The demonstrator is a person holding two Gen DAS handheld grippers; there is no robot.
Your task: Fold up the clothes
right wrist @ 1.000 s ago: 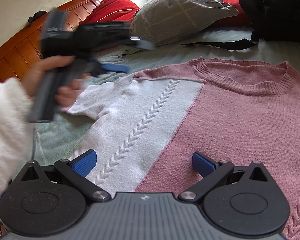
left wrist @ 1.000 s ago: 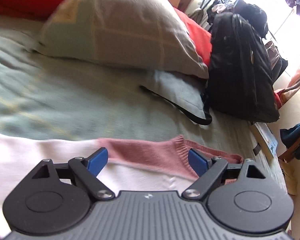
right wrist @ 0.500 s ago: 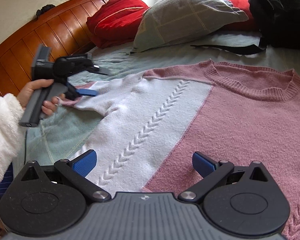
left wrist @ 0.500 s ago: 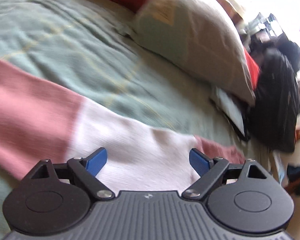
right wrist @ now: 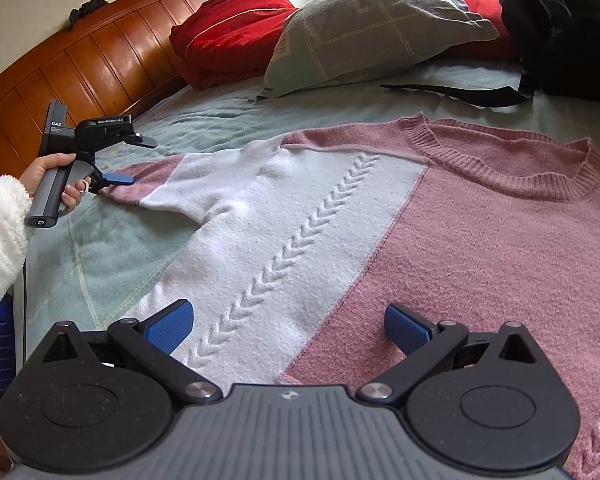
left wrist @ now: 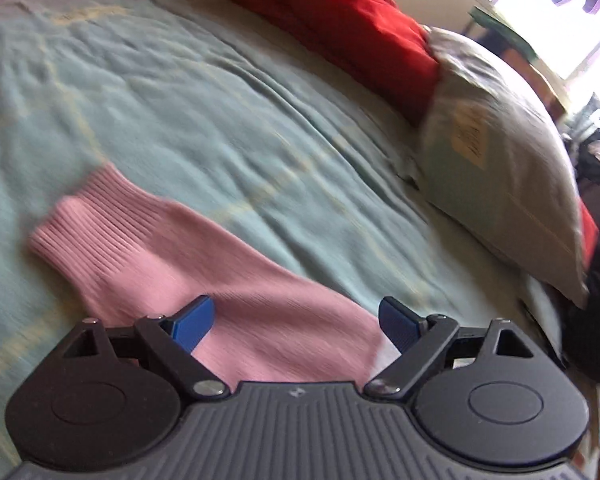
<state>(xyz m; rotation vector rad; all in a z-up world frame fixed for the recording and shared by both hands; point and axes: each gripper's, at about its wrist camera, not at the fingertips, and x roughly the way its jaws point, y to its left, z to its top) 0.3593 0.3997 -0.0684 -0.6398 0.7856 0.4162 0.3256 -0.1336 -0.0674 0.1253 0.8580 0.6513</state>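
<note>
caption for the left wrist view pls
Open left gripper over the pink sleeve of a sweater on a bed.

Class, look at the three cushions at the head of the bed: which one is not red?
The grey-green checked pillow in the middle. It lies between the red cushion by the wooden headboard and a second red cushion partly hidden behind it.

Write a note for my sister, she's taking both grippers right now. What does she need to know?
Left gripper: open, over the pink sleeve, not gripping.
Right gripper: open, above the sweater body, holding nothing.
The sweater lies flat, face up on the bed, collar toward the pillow.
Done: spread out. Left: every fold, probably that sleeve first.
</note>
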